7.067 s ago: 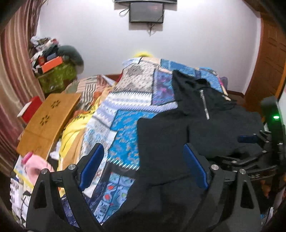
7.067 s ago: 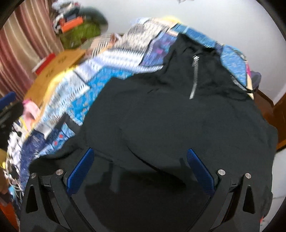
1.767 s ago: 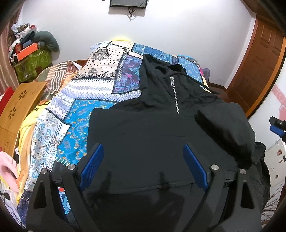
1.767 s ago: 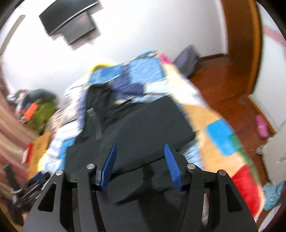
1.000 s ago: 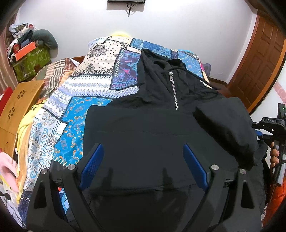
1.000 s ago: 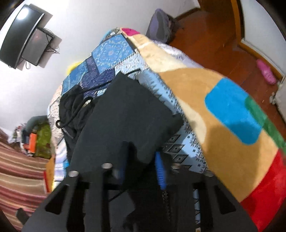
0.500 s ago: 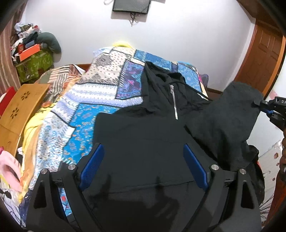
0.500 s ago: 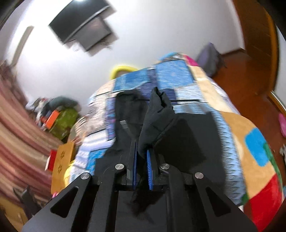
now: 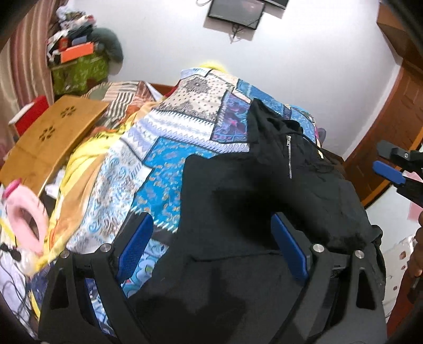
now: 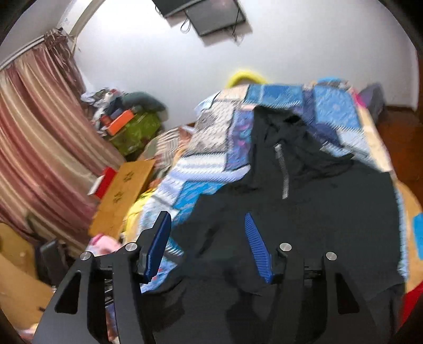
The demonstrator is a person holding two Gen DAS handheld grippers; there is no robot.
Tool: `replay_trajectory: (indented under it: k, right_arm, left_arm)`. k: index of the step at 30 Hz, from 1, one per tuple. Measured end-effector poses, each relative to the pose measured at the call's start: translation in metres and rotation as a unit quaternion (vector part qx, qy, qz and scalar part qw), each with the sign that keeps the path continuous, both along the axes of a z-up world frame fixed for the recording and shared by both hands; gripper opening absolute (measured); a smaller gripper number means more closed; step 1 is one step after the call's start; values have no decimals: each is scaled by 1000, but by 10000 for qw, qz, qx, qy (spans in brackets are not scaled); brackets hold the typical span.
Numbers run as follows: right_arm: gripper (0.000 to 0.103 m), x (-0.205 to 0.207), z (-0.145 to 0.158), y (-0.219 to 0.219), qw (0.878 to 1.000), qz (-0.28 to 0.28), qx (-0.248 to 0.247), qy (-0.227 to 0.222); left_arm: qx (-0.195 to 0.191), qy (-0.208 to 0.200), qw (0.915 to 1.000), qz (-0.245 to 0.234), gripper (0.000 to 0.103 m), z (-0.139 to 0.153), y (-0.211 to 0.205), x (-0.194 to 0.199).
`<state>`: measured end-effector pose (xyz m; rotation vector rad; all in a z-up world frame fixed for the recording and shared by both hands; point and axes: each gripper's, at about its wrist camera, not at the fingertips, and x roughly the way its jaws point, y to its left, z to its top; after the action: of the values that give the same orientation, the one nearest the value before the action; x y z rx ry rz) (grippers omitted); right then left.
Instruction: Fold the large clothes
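A black hooded jacket [image 9: 238, 211] with a short silver zipper [image 9: 289, 156] lies face up on a patchwork bedspread [image 9: 169, 158]. Its right sleeve [image 9: 330, 201] is folded inward over the body. My left gripper [image 9: 214, 243] is open and empty, low over the jacket's hem. My right gripper [image 10: 208, 246] is open and empty above the jacket [image 10: 304, 217], and it shows at the right edge of the left wrist view [image 9: 391, 169]. The zipper also shows in the right wrist view [image 10: 284, 172].
A wooden lap table [image 9: 50, 135] and a pink slipper [image 9: 23, 214] lie left of the bed. A cluttered green box [image 9: 79, 68] stands by striped curtains [image 10: 39, 148]. A wooden door [image 9: 396, 105] is at the right. A screen [image 9: 235, 10] hangs on the wall.
My right gripper has opened and let go of the sleeve, which now lies folded over the jacket's body. The right gripper has drawn back. The left gripper has shifted a little.
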<state>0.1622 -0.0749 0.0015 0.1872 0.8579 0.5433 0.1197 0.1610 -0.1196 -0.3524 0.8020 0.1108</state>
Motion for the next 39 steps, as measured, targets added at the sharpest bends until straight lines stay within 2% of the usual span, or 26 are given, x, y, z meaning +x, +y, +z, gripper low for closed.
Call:
replay_trajectory:
  k: [1,3,4,8,12,16,20,25,27,29,31,32,33,35,36,37,39]
  right_arm:
    - [56,0,0,-1,9999,-47,-85,-61]
    - [68,-2,1,-10,9996,-120,-192,-141]
    - [70,-2,1,-14,9996,-172,-183,-145]
    - [70,-6,5,-32,9978,-519,-332,-224]
    - [70,-6,-2,-64,9941,-940,-510,-174]
    - [70,-7,-11,-97,9895,-1295,-635,-40]
    - [71,-11,-20,-129,9836,-1692,-615,71]
    - [71,-16,-32,-167,9758,-2102,-539,283]
    - [71,-17,-37,-176,9731,-2188,-643,329]
    - [71,-19,-41,-181,9709,-2236,-770,371]
    - [71,-19,-45,-185,9701,-2238,-840,414]
    - [71,-18,-47,-187,9701,-2230,-852,438]
    - [71,-19,-48,-188,9701,-2220,-861,470]
    - [71,-18,-51,-193,9700,-2220,-853,494]
    - [71,-18,-50,-193,9698,-2234,-848,496]
    - [71,-18,-51,-195,9697,-2240,-836,493]
    - [71,-17,-48,-197,9700,-2244,-802,471]
  left_arm:
    - [-59,33,10000,14,91,-3,2,-1]
    - [-184,104,9998,8,91,-8,3,-1]
    - [-251,146,9996,3,91,-11,4,0]
    - [-603,363,9975,-29,91,-27,5,5]
    - [-1143,680,9911,-83,91,-52,2,14]
    - [-1755,988,9794,-159,90,-79,-3,22]
    - [-2365,1281,9631,-107,90,-107,-6,30]
    - [-2916,1565,9436,-31,80,-133,-8,36]
    - [-3017,1575,9403,-63,74,-136,-9,37]
    - [-2971,1533,9424,-135,69,-134,-13,42]
    - [-2707,1394,9522,-231,60,-125,-18,48]
    - [-2519,1344,9580,-274,50,-121,-22,51]
    - [-2250,1303,9650,-333,35,-115,-27,54]
    - [-1804,1175,9756,-441,23,-101,-34,57]
    - [-1631,1108,9792,-483,19,-96,-36,60]
    - [-1280,975,9855,-540,18,-84,-43,62]
    - [-775,736,9925,-596,17,-64,-49,66]
